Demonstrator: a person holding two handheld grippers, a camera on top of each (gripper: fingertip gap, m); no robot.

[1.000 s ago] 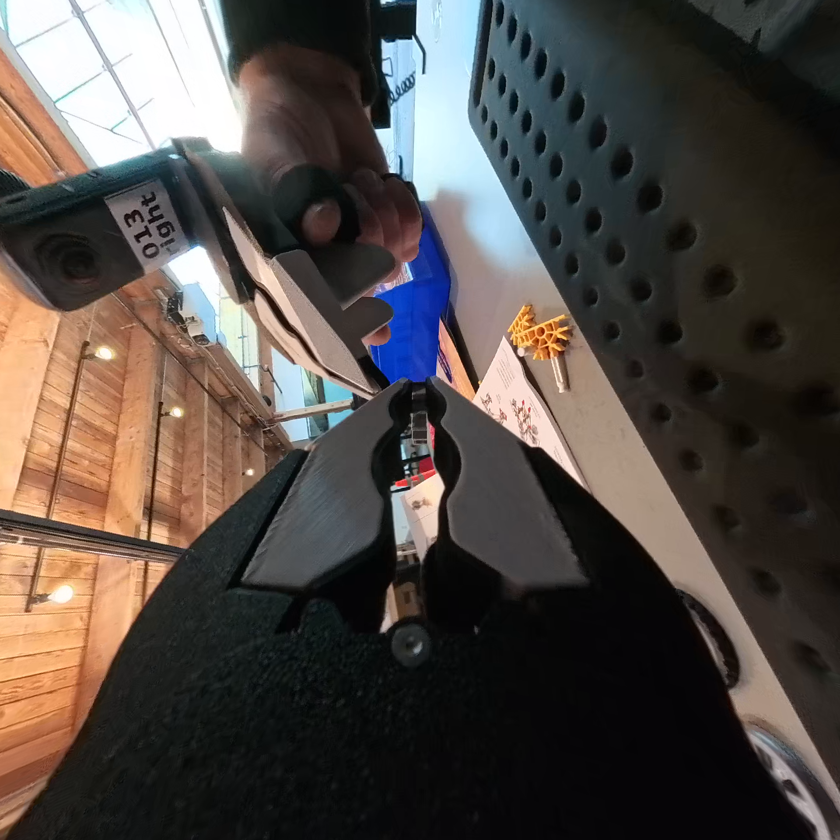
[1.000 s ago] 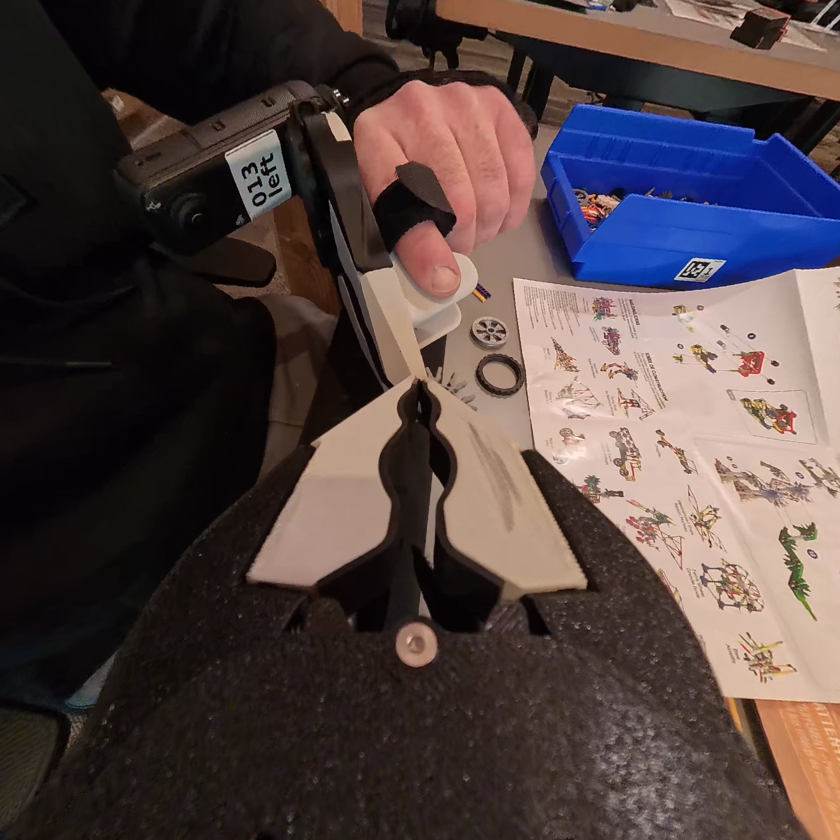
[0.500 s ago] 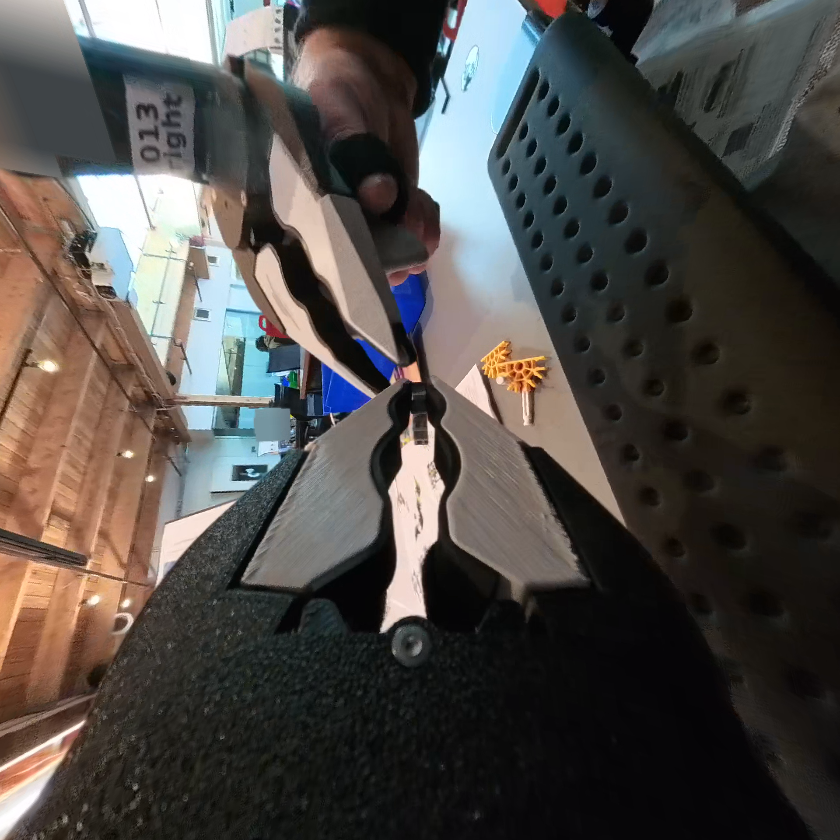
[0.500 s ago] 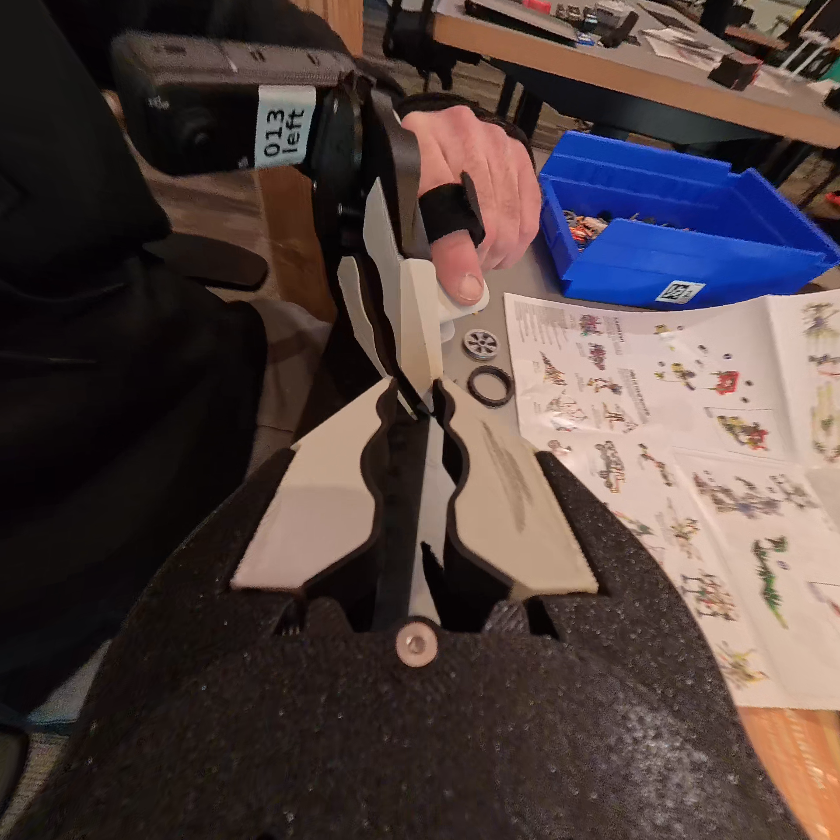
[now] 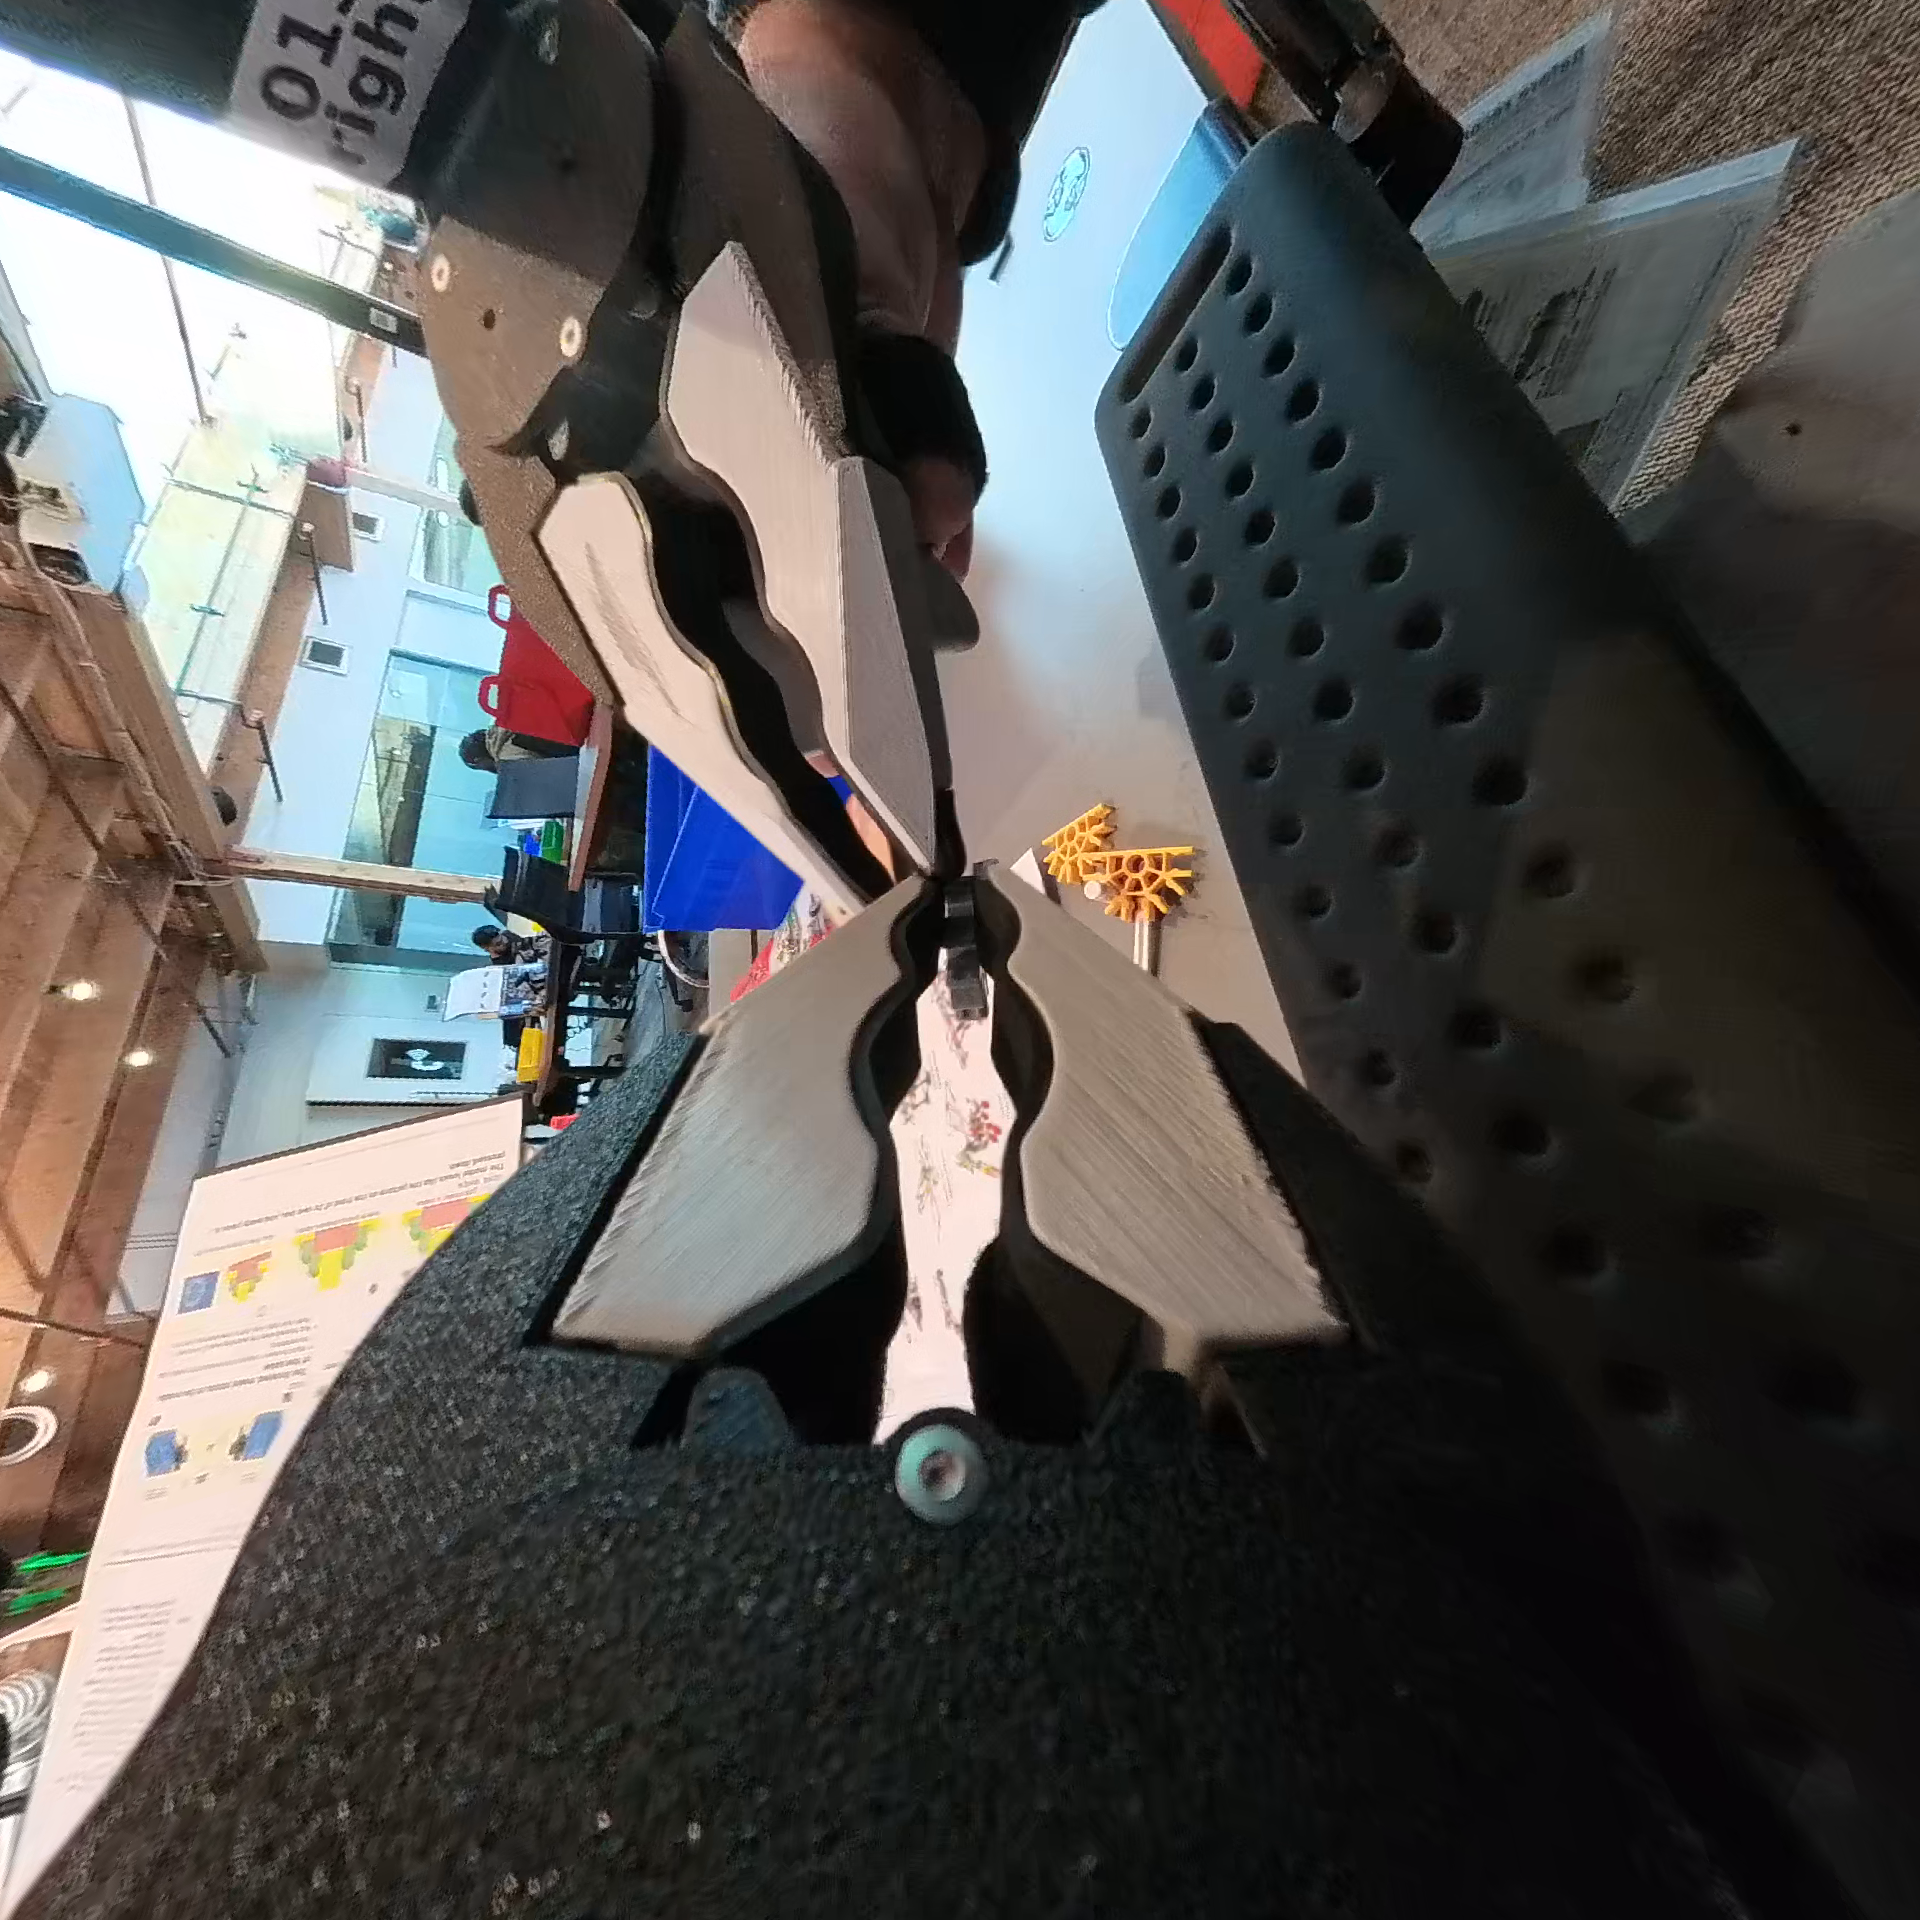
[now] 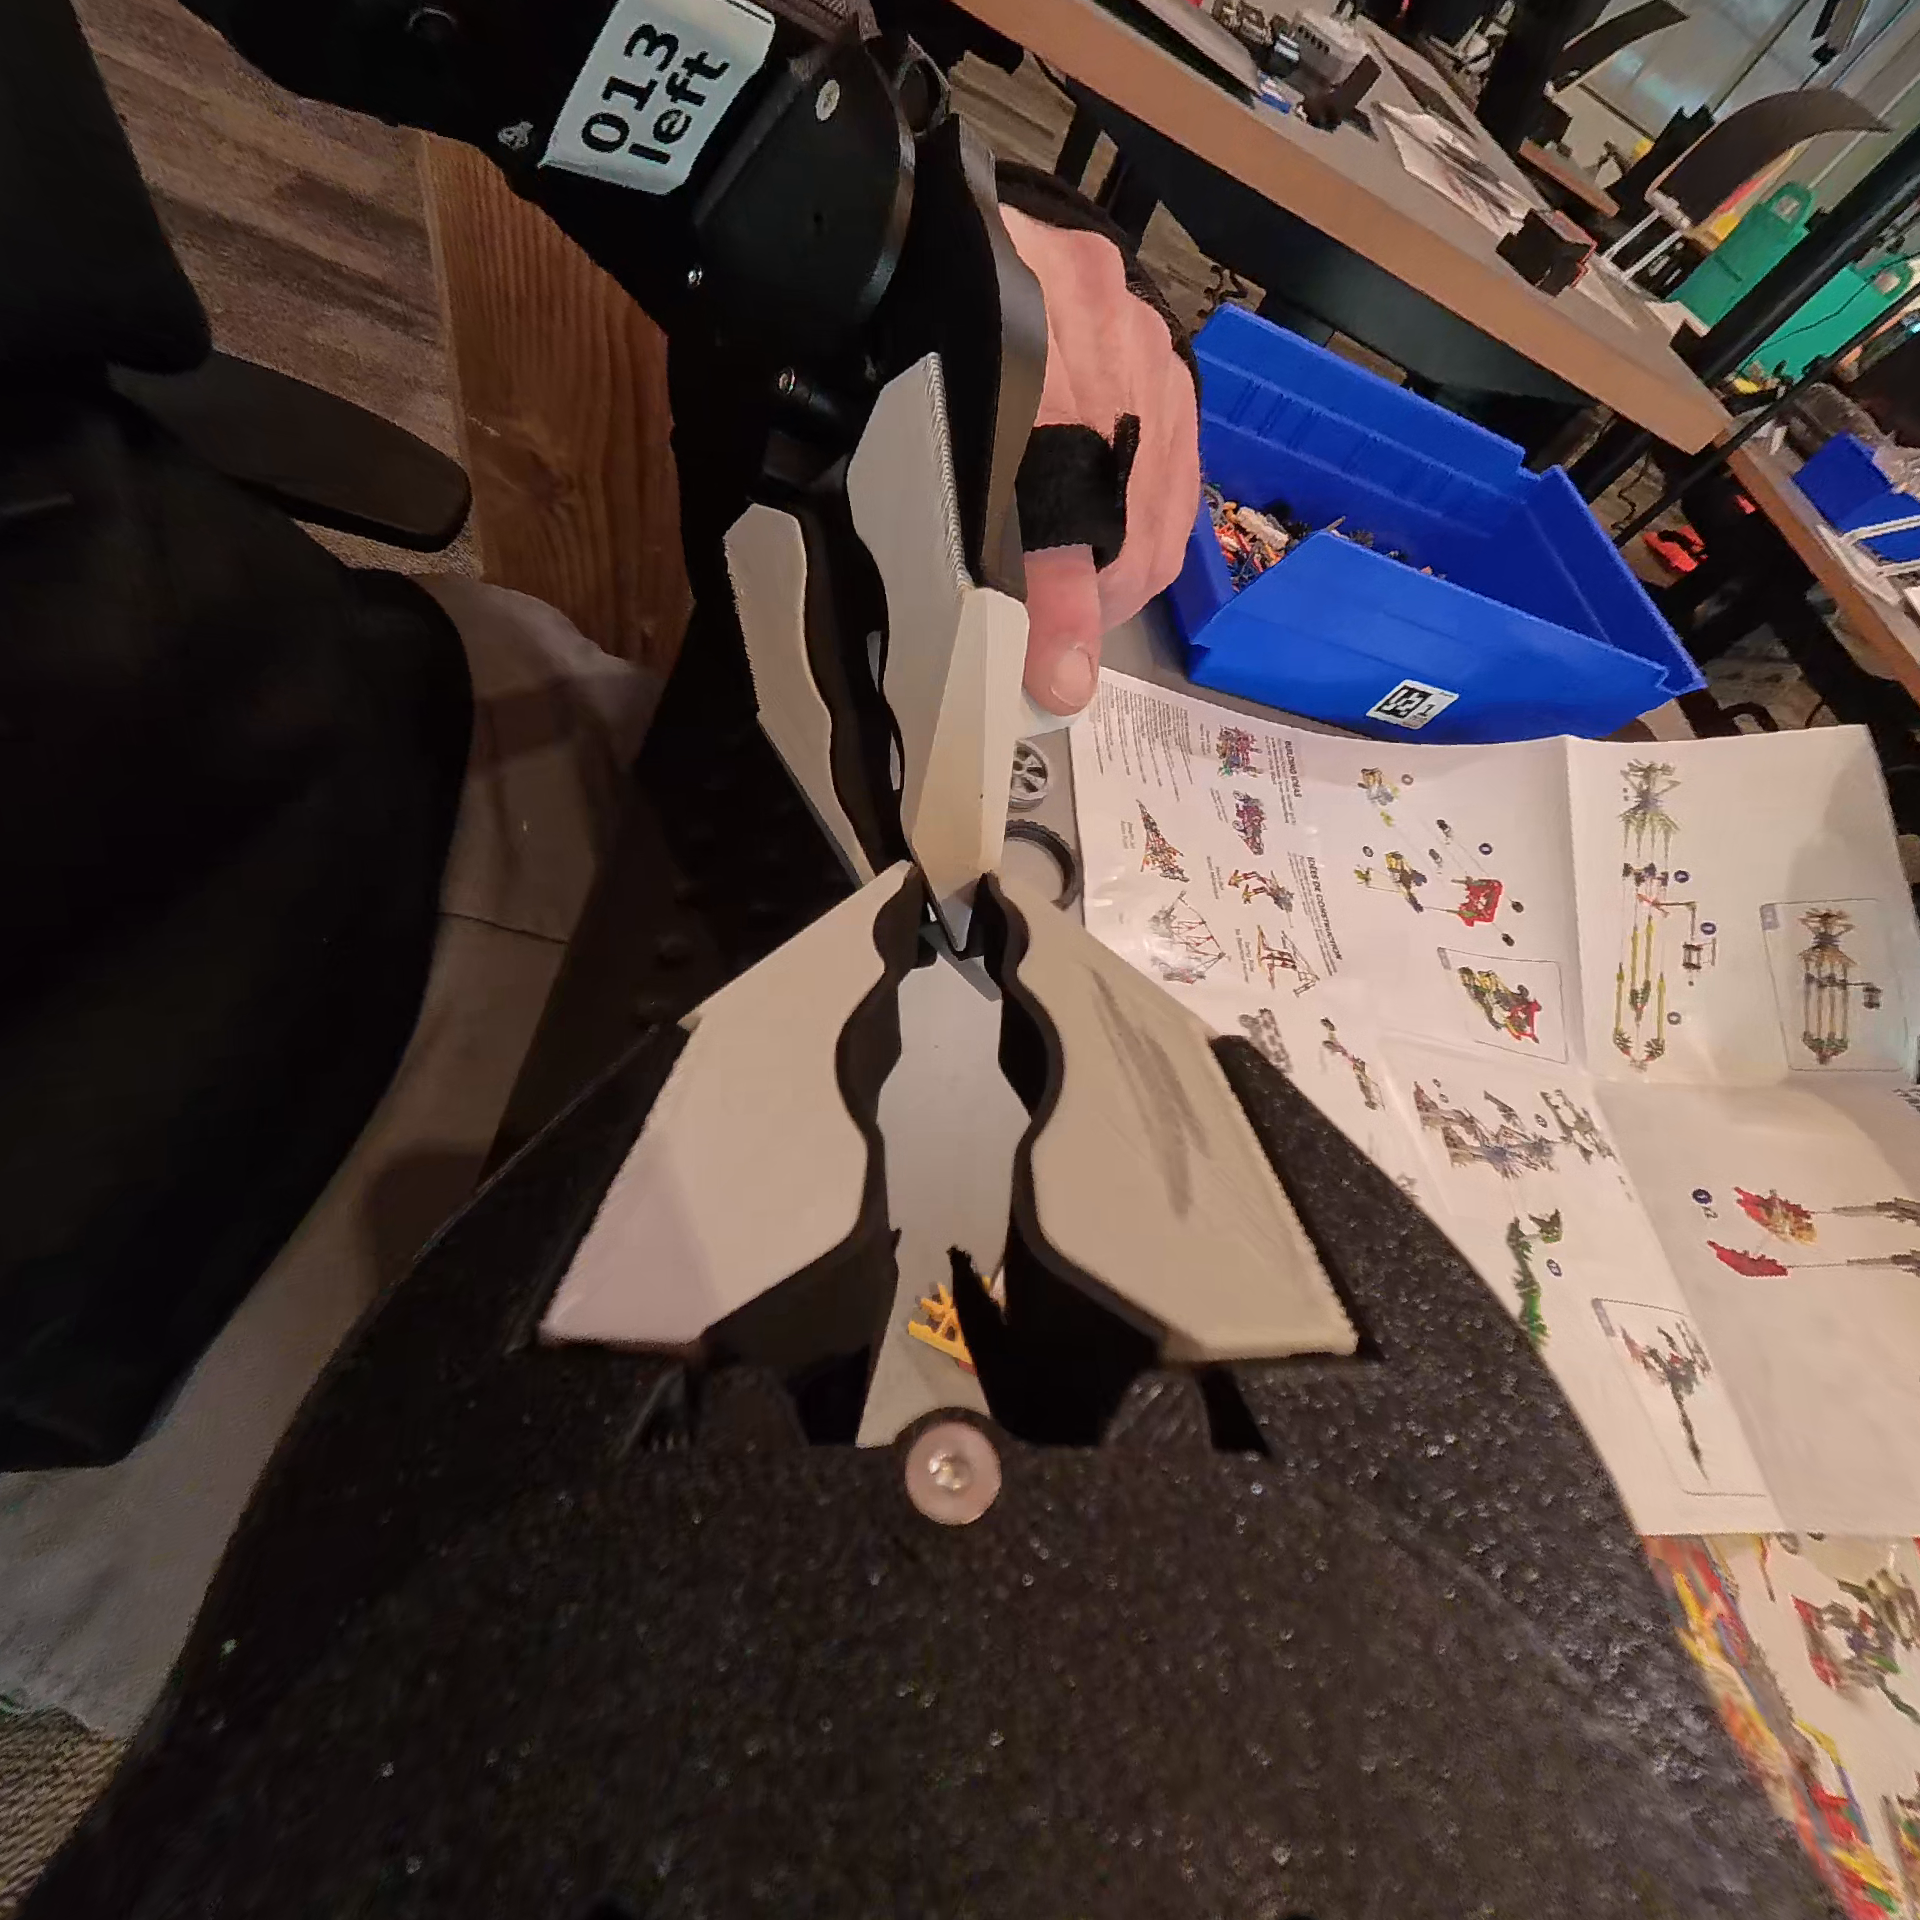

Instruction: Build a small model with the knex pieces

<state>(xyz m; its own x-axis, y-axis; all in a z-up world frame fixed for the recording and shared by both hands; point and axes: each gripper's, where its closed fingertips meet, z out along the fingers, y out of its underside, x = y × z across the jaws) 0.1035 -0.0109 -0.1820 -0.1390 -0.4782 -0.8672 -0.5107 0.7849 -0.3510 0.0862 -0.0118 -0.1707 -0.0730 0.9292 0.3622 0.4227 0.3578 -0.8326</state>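
Note:
My left gripper (image 5: 951, 894) is shut on a small black toothed piece (image 5: 961, 940) held at its tips. My right gripper (image 5: 930, 857) comes down from above, tip to tip with it. In the right wrist view, my right gripper (image 6: 951, 899) has its jaws a narrow gap apart. The left gripper's tips (image 6: 956, 868) and the dark piece (image 6: 961, 945) sit in that gap. Whether the right pads press on the piece is hidden. A person's hand (image 6: 1101, 436) holds the left gripper.
A blue bin (image 6: 1455, 623) of small parts stands behind a folded-out instruction sheet (image 6: 1455, 987). A grey wheel (image 6: 1029, 774) and a black ring (image 6: 1044, 857) lie by the sheet. Yellow snowflake connectors (image 5: 1122, 868) on a grey rod lie beside a black perforated panel (image 5: 1455, 727). Only a small space, under 4 cm, lies between the two pairs of fingers.
Both grippers have tilted and drawn together tip to tip. The right gripper's jaws have parted from shut to a narrow gap around the left gripper's tips. The left stays shut on its piece.

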